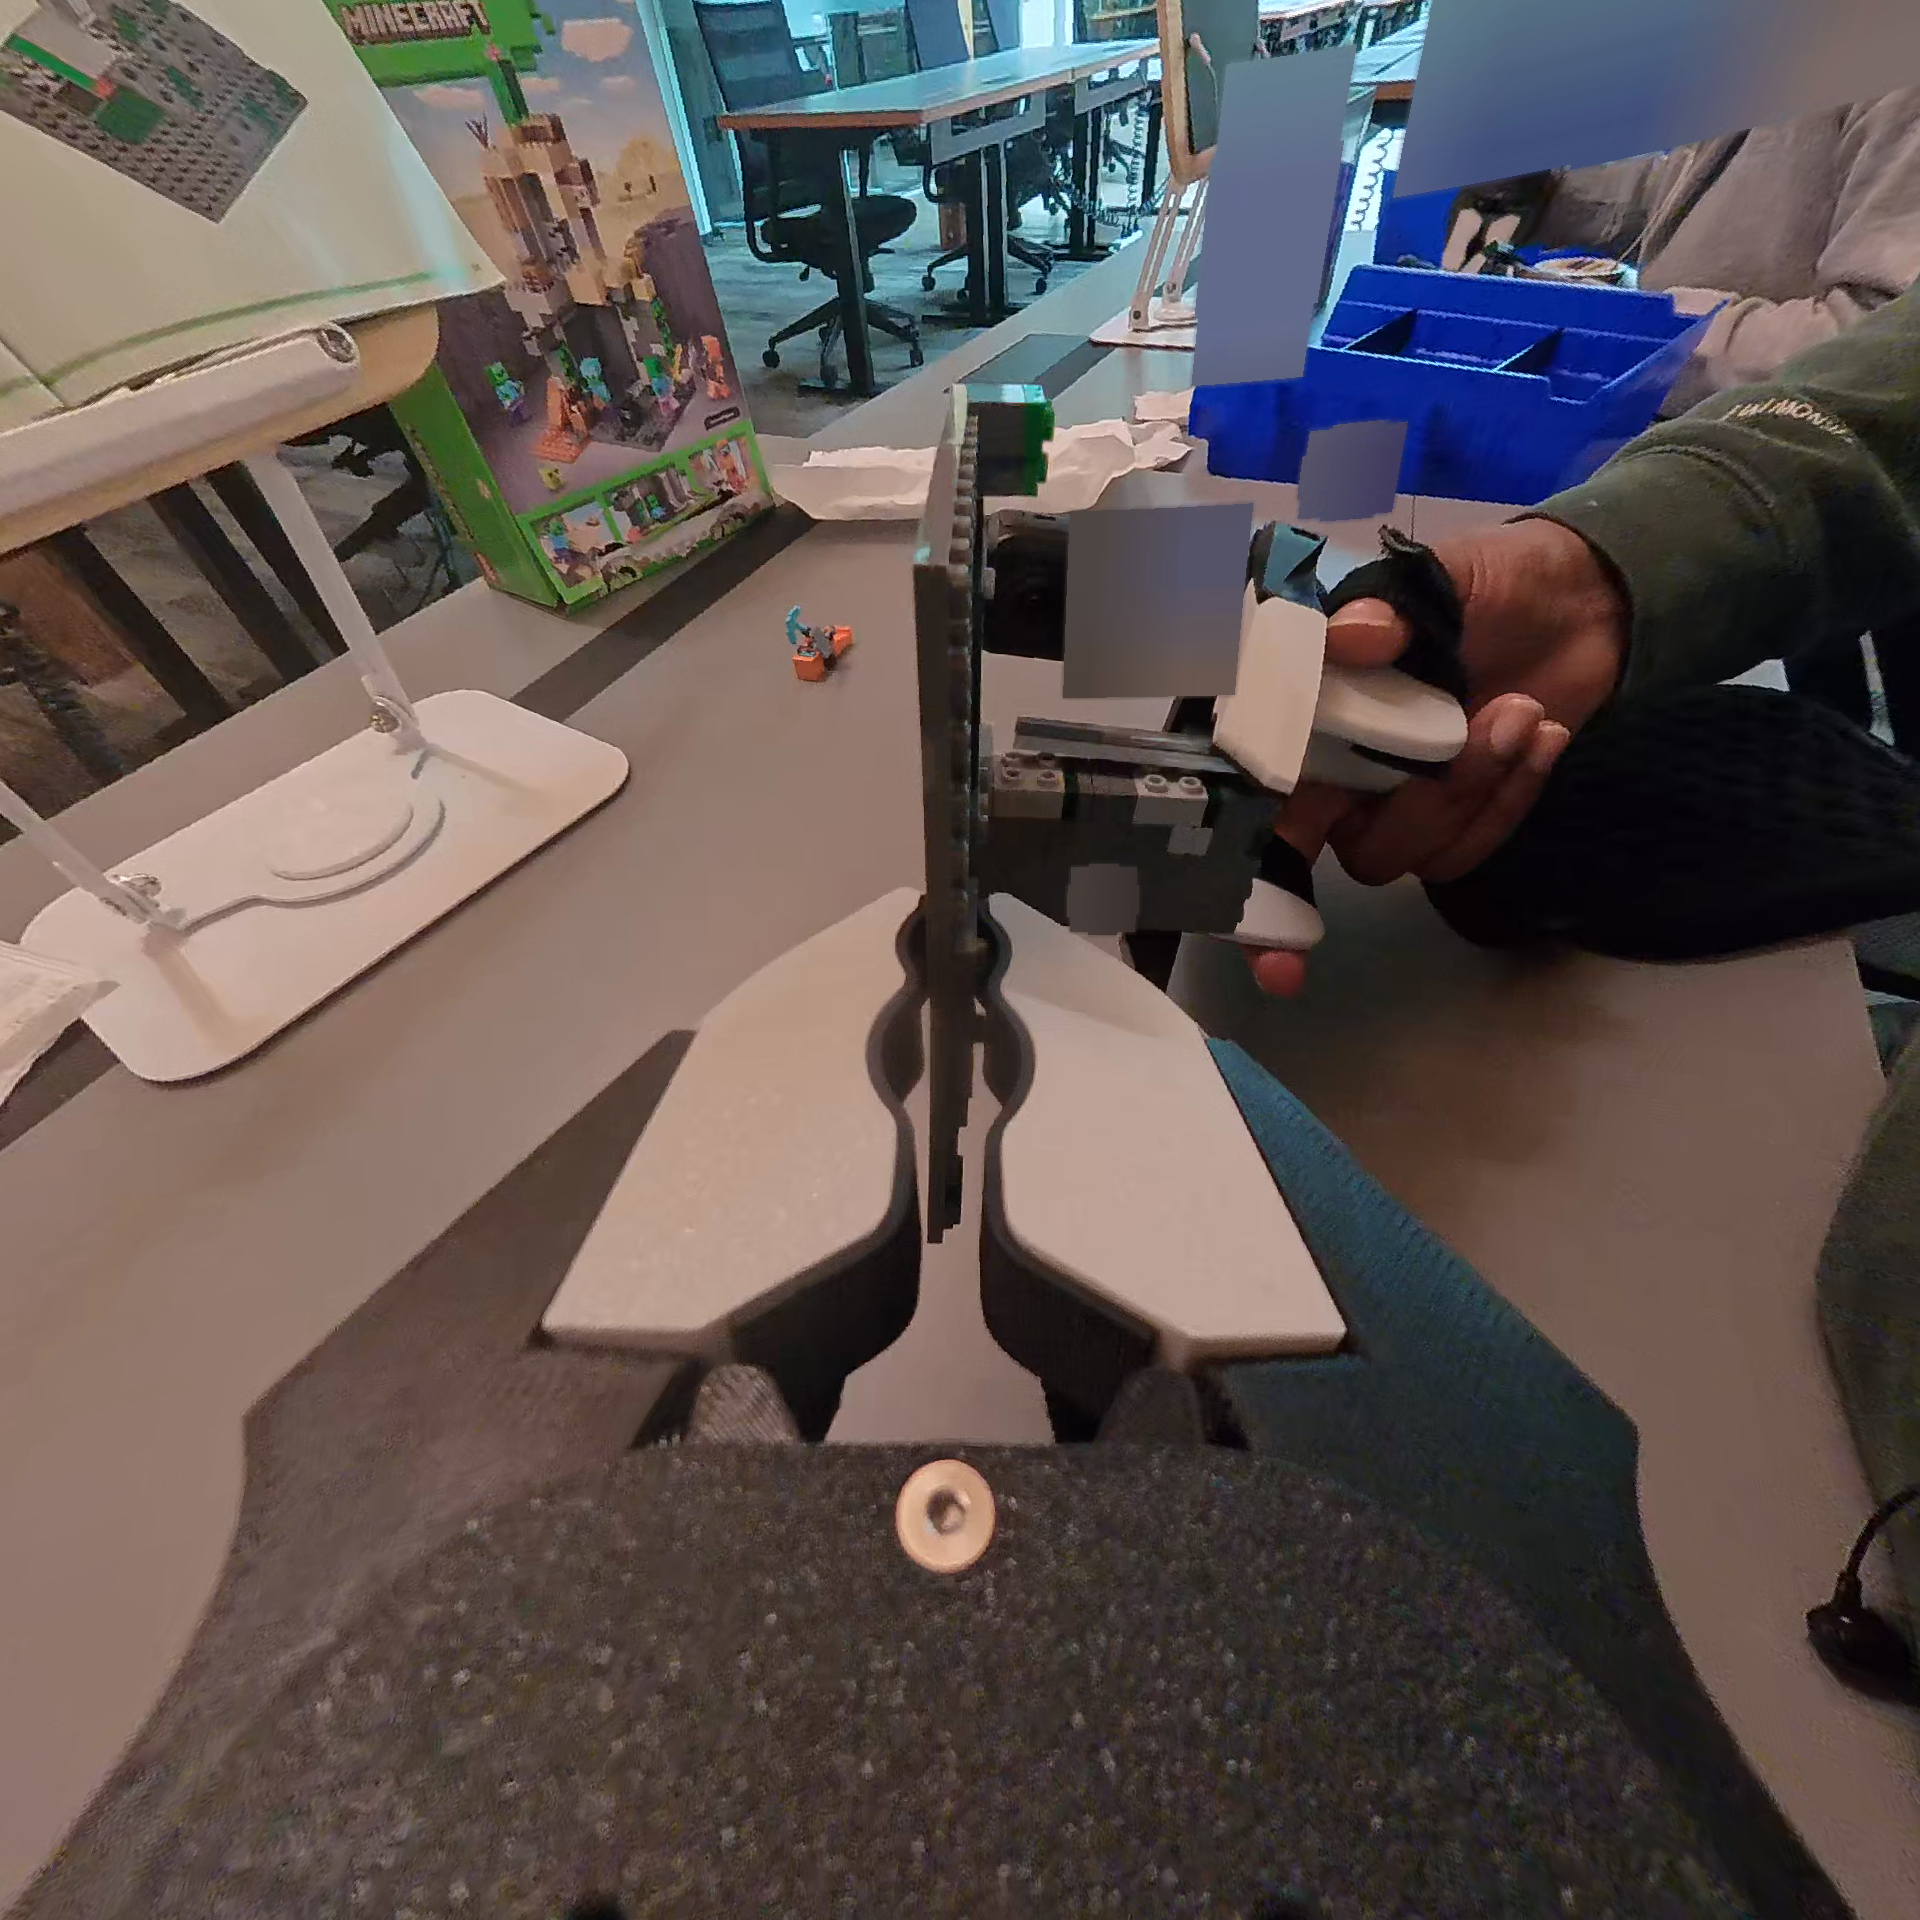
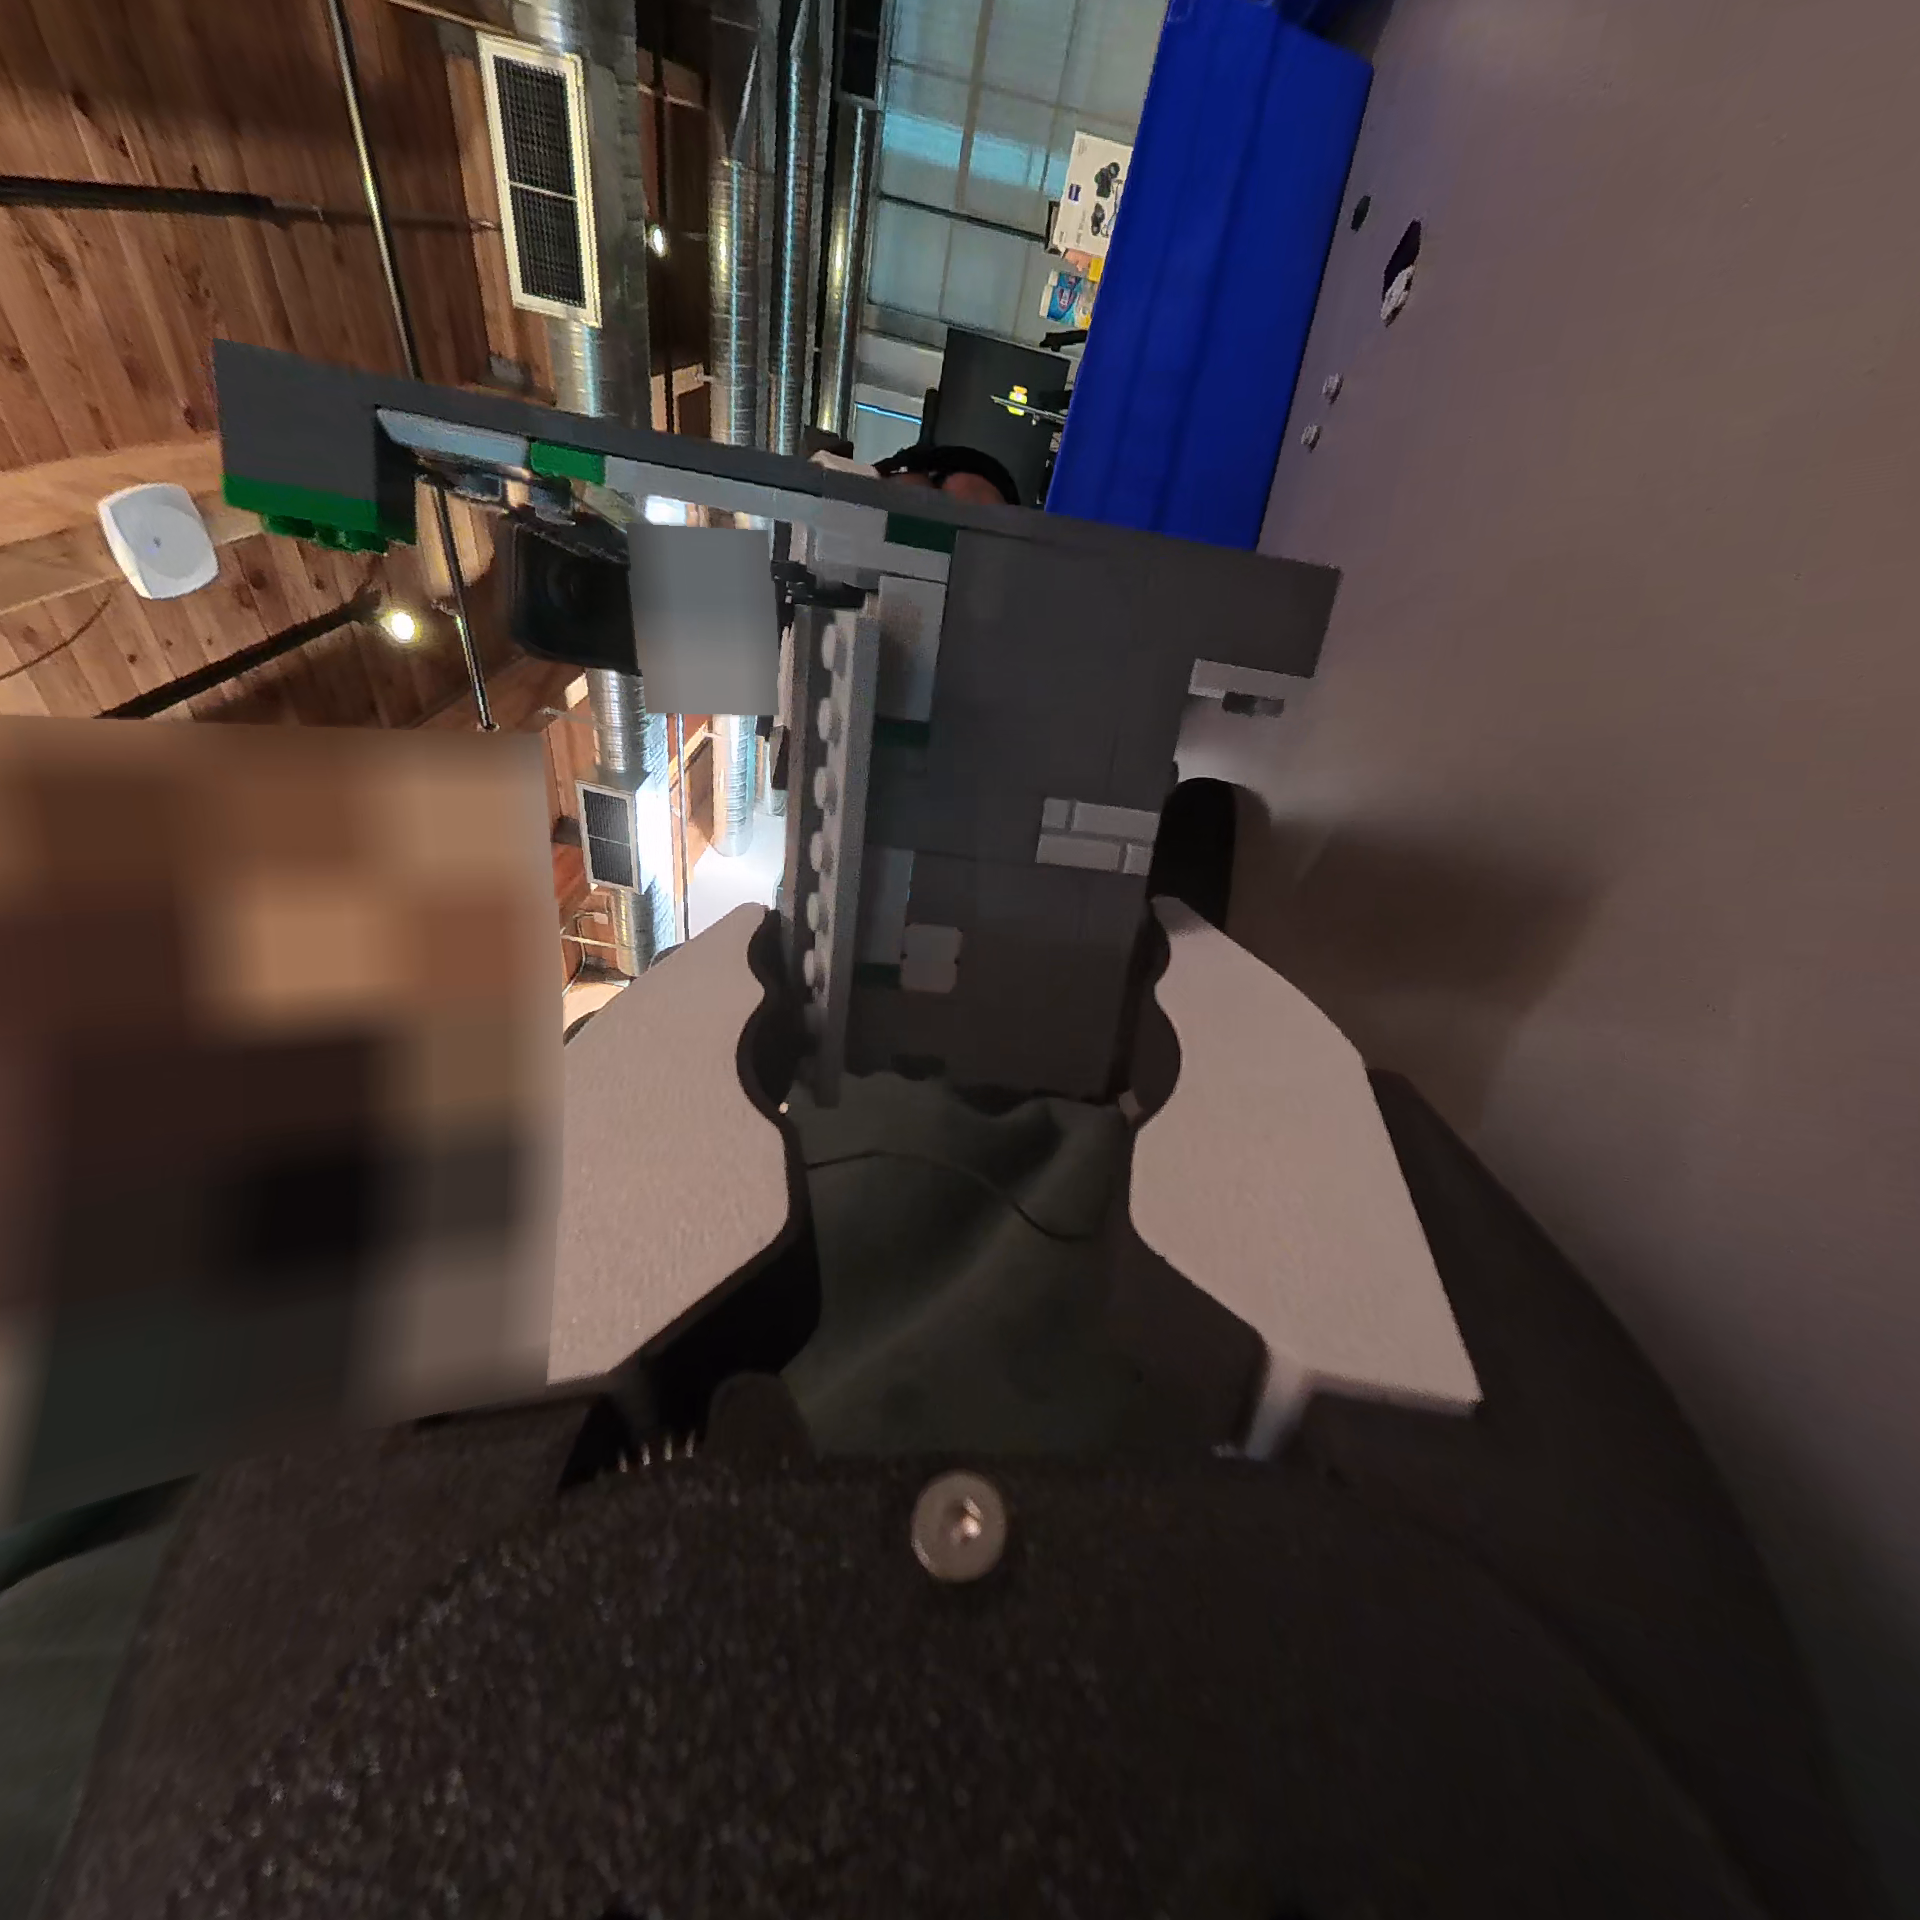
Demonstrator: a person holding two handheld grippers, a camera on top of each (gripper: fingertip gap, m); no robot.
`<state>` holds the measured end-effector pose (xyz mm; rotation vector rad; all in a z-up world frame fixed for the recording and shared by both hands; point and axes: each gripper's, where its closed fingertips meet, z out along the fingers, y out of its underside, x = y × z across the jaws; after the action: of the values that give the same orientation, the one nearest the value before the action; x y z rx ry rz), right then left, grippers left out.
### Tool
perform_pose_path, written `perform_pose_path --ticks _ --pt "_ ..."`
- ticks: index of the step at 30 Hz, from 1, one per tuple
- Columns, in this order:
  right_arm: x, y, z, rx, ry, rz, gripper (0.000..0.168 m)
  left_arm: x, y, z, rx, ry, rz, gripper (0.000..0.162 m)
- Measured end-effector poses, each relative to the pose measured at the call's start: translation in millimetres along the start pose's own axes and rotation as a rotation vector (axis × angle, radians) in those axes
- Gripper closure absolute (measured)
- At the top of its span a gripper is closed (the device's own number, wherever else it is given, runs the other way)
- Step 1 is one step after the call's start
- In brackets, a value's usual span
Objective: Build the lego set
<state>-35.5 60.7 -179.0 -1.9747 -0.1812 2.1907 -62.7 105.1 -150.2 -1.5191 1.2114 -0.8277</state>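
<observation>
Left tool [image 1: 951,997] pinches the upright grey studded baseplate [image 1: 948,727]; right tool [image 2: 961,997] clamps its dark-grey brick wall [image 2: 1039,831]. Early build, most remains.

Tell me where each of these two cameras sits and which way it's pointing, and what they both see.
Left wrist view: rides on the left gripper, facing forward over the grey table; its fingers pinch the grey baseplate edge-on; the person's right hand shows with the right gripper.
Right wrist view: rides on the right gripper, rolled sideways, facing the wooden ceiling; its fingers clamp the dark grey brick block.
Shared: the same Lego build, gripped from both sides.
</observation>
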Motion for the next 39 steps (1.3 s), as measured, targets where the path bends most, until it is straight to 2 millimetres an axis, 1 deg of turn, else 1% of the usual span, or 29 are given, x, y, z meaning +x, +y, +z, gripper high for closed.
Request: perform_pose_path --ticks 3,7,12,19,25,32,39 --pt "1 1 0 -0.008 0.009 0.004 0.103 1 3 1 0.006 0.016 -0.019 0.156" --pt "8 7 -1 -0.061 0.073 -0.011 0.107 4 8 4 0.014 0.035 -0.041 0.156" --pt "17 15 -3 -0.16 0.193 -0.053 0.106 9 14 7 0.029 0.062 -0.083 0.156" --pt "16 15 -9 -0.251 0.327 -0.131 0.099 11 15 8 0.094 0.098 -0.174 0.156" --pt "12 8 -14 -0.284 0.413 -0.203 0.095 5 14 5 0.116 0.072 -0.17 0.156" --pt "10 -6 -22 -0.245 0.467 -0.284 0.101 -5 23 5 0.086 0.003 -0.157 0.156" --pt "14 -14 -32 -0.179 0.457 -0.271 0.107 -16 27 2 0.068 -0.046 -0.142 0.156"
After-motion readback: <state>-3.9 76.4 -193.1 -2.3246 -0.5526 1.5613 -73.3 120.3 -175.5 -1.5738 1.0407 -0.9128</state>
